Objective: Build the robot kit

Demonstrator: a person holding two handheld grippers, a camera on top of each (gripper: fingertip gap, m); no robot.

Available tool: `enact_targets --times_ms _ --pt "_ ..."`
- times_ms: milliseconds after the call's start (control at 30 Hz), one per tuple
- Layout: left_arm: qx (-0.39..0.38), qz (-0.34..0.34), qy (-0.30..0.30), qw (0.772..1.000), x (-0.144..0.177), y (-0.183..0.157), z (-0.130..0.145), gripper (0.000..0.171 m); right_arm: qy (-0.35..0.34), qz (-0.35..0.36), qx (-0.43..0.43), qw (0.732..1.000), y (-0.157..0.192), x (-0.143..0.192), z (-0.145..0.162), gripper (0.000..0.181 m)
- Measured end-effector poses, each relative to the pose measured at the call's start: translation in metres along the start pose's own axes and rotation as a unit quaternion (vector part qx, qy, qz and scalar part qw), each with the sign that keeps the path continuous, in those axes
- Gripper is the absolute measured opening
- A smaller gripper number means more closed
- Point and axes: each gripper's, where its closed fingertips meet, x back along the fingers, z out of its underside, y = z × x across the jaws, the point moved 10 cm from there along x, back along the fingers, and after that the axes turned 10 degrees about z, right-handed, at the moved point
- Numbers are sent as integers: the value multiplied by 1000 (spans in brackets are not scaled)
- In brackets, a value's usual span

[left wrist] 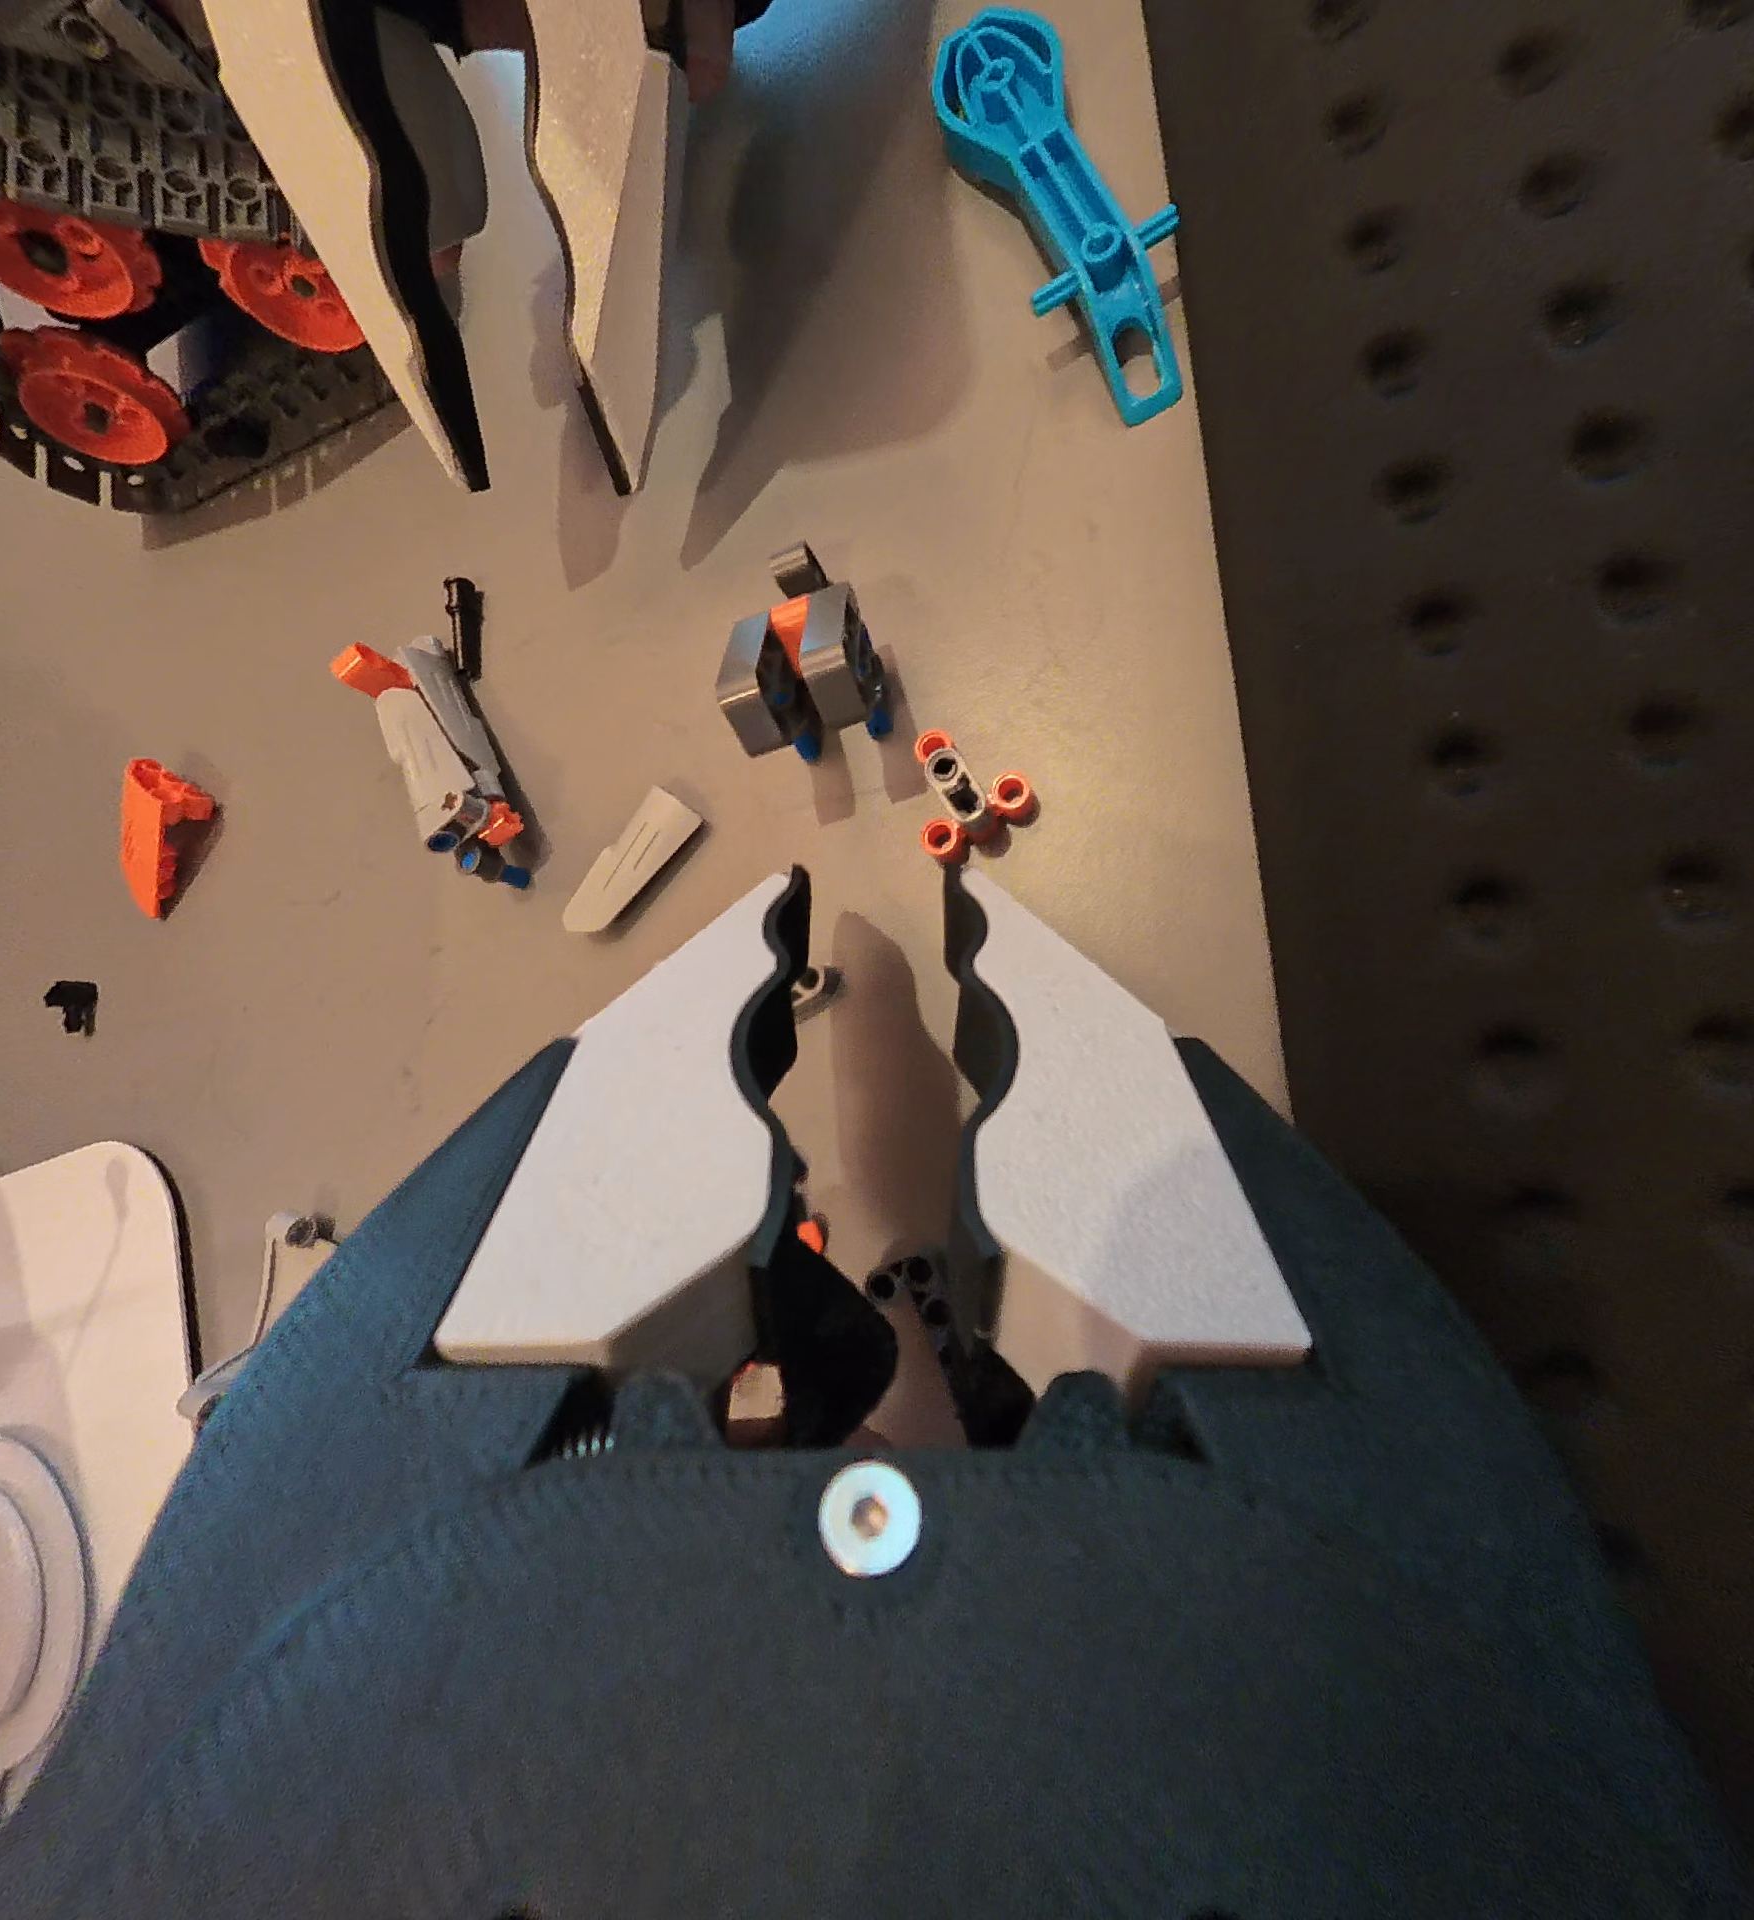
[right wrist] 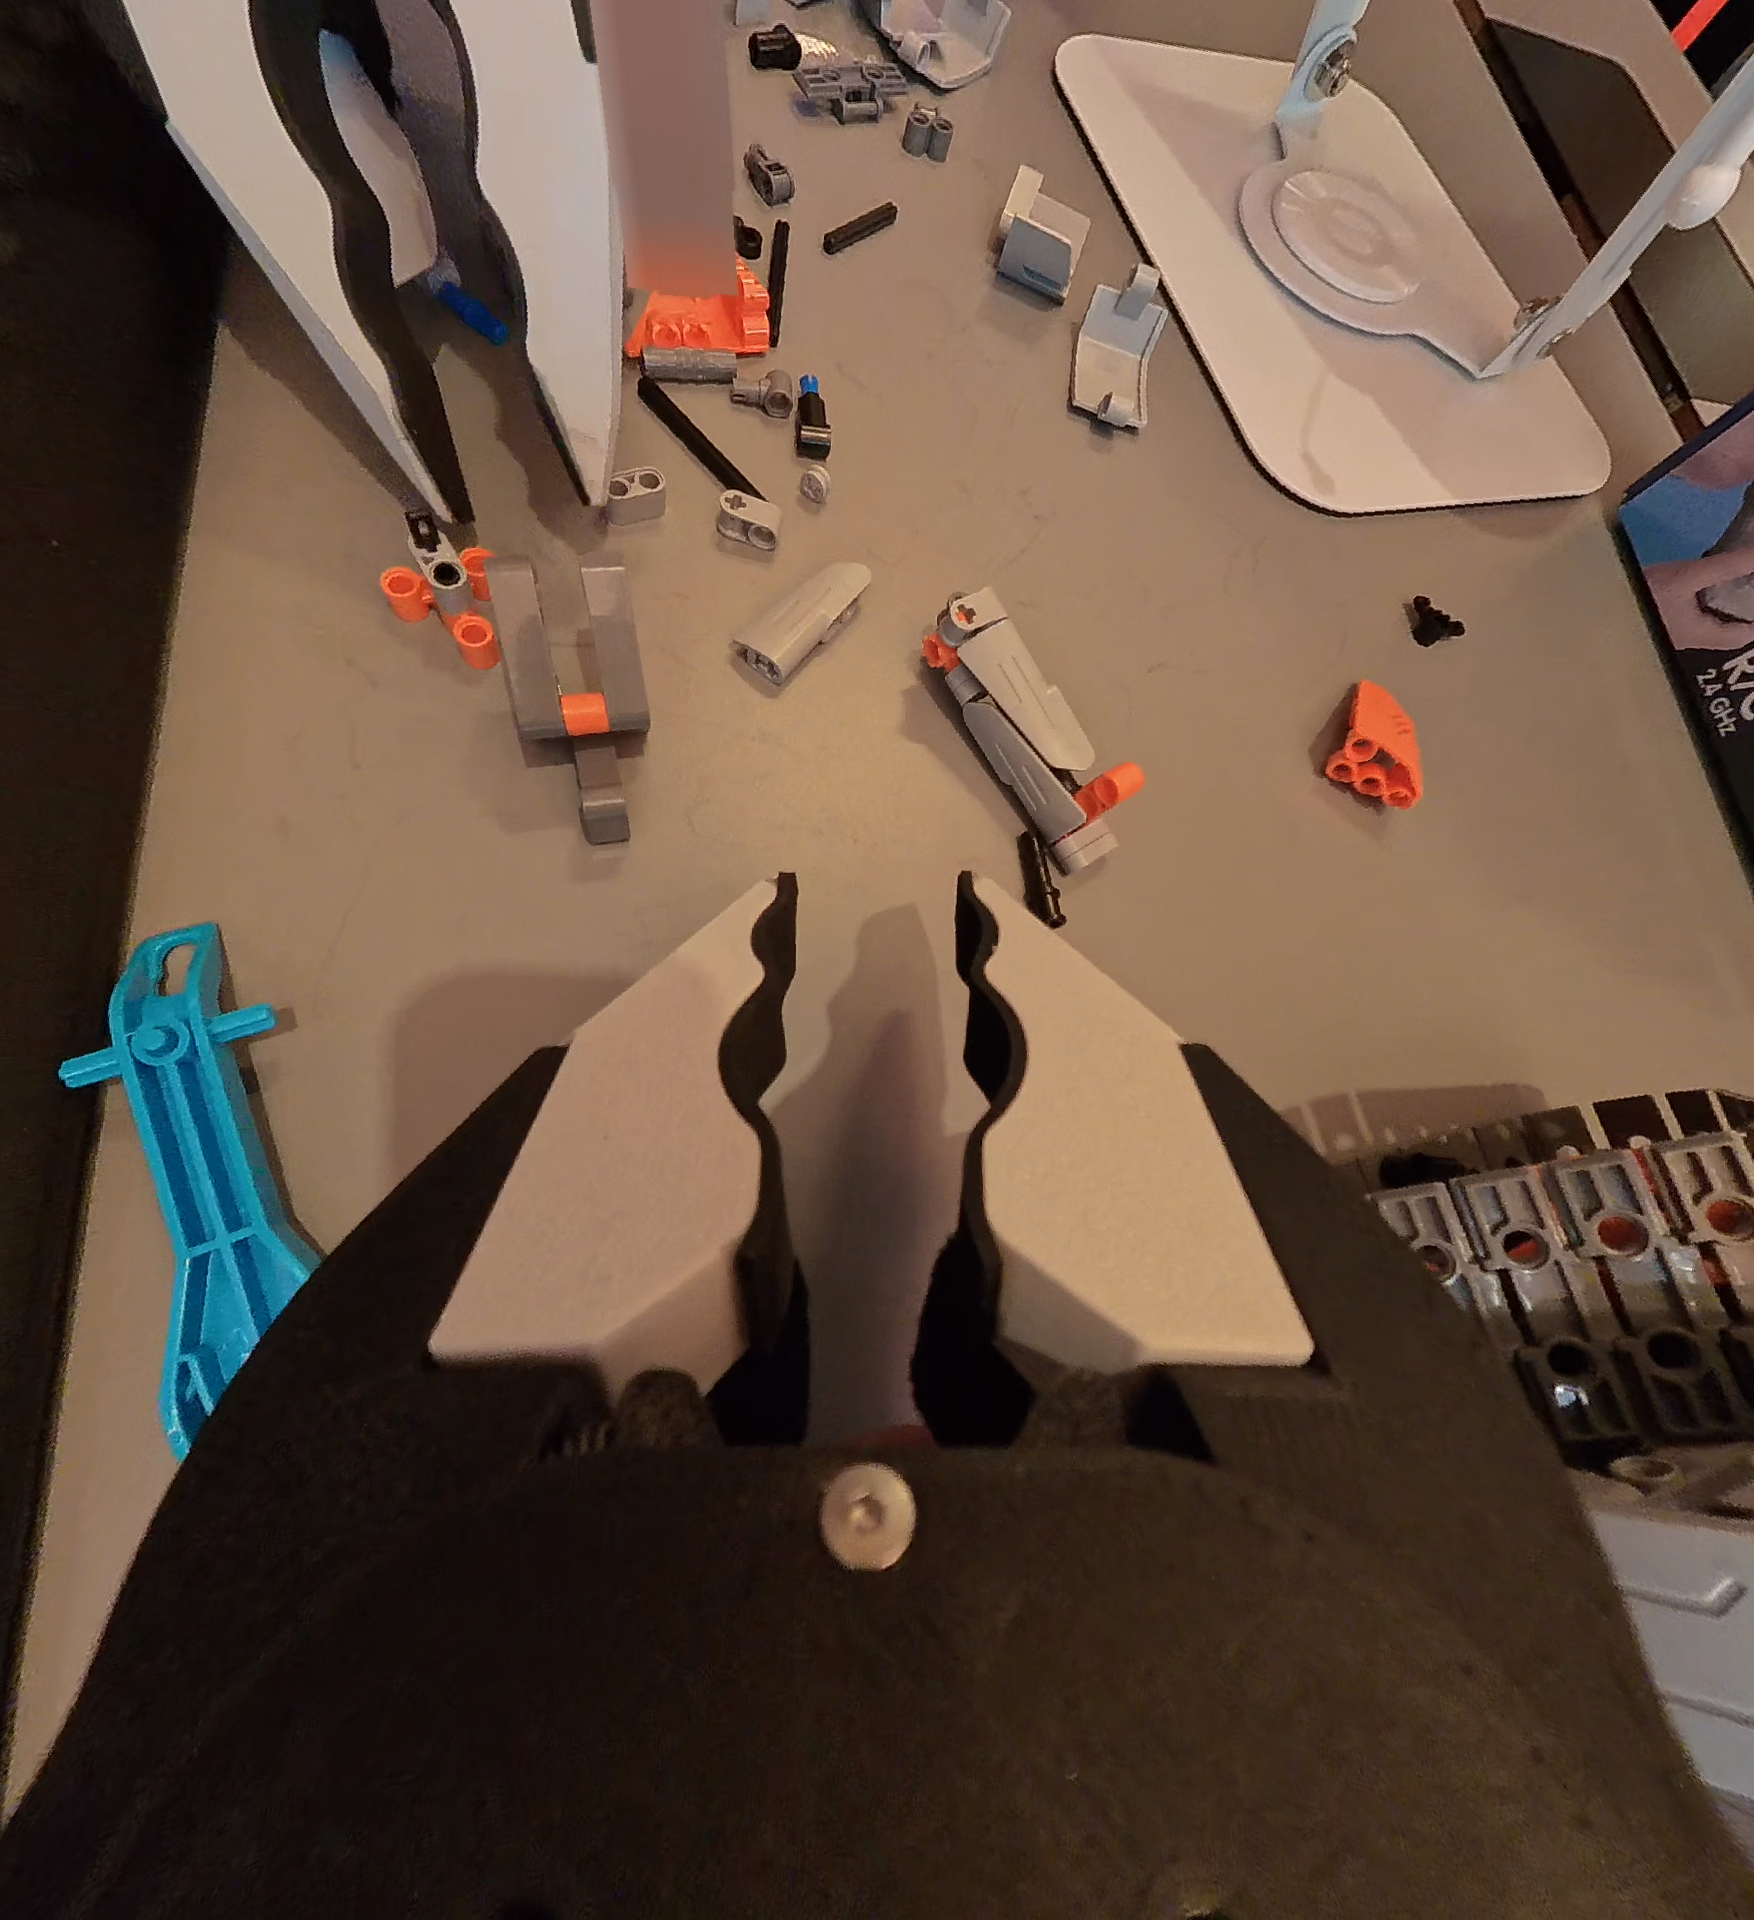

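My left gripper (left wrist: 875,883) is open and empty, hovering over the grey table (left wrist: 1112,623). Nearest to its tips are a grey and orange connector (left wrist: 972,795), a grey block assembly (left wrist: 800,665) and a light grey curved panel (left wrist: 634,857). My right gripper (right wrist: 875,883) is open and empty above bare table (right wrist: 437,883); a black pin (right wrist: 1039,883) lies just right of its tips. Each gripper shows in the other's view, pointing down with jaws apart: the right one (left wrist: 546,478), the left one (right wrist: 525,504).
A tracked vehicle with orange wheels (left wrist: 94,281) (right wrist: 1631,1268), a blue plastic tool (left wrist: 1060,197) (right wrist: 187,1164), a grey and orange arm assembly (right wrist: 1018,727), an orange wedge (right wrist: 1372,753), several loose small parts (right wrist: 811,416), a white stand base (right wrist: 1320,416) and a blue box (right wrist: 1746,623). Dark dimpled surface (left wrist: 1579,727) borders the table. Across from one pair of fingers to the other is roughly 11 cm. From the right gripper's tips to the black pin (right wrist: 1039,883) is close to 4 cm. My left wrist view (left wrist: 467,634) looks at it from another angle.
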Motion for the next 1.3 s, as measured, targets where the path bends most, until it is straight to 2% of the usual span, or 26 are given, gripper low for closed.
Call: enact_targets --times_ms 500,900,1067,1300 --pt "17 -18 9 1000 -3 10 11 23 0 -1 -2 1000 -1 0 1 29" --pt "39 -52 8 998 10 18 16 24 -2 5 -2 1000 -2 2 0 29" --pt "43 -17 -8 999 16 8 11 23 -3 5 -2 1000 -2 3 0 29" --pt "50 39 -37 997 7 -5 -5 23 -3 5 -1 1000 -1 3 0 29"
